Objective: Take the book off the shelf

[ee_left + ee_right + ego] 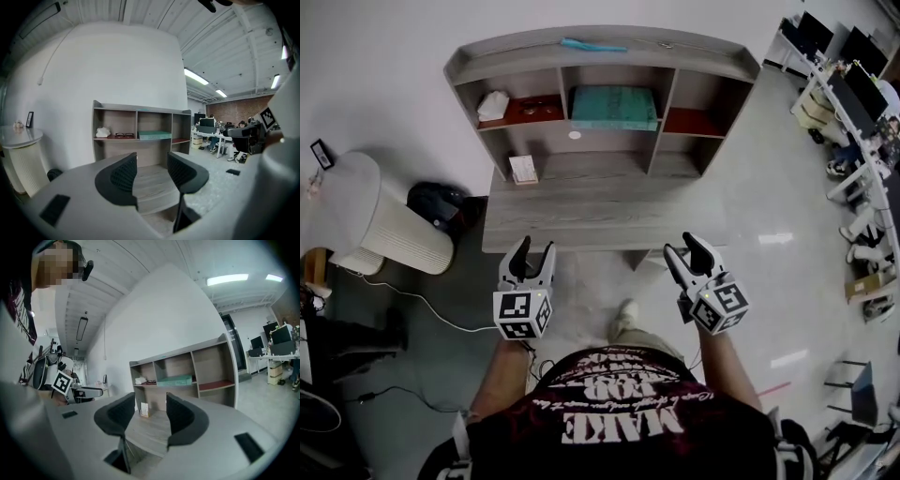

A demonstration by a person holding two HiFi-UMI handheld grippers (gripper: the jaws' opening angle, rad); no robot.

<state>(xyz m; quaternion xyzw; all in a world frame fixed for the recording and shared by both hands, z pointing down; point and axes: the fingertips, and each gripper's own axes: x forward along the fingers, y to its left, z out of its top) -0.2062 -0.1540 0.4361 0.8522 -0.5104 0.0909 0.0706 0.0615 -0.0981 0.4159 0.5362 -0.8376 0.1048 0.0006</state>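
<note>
The left gripper (532,248) and the right gripper (684,246) are held in front of the person's body, above the near edge of the grey wooden desk top (600,220). In the left gripper view the two black jaws of the left gripper (152,161) stand apart, and only the desk top is seen in the gap. In the right gripper view the right gripper (151,404) also has its jaws apart, with nothing held between them. Both grippers point toward the grey wooden shelf unit (600,49), which stands at the back of the desk top, against the white wall.

The thick teal book (614,107) lies flat in the upper middle compartment of the shelf unit. It is well apart from both grippers, ahead of them and about midway between the two. Each gripper view shows the teal book (154,135) (175,379) above and beyond the jaws.

In the upper left compartment, beside the book's compartment, a white crumpled object (493,105) and a pair of dark glasses (124,135) rest on a red-brown board. A small white card (523,169) stands on the desk top below them. A light-blue flat object (593,45) lies on top of the shelf unit.
</note>
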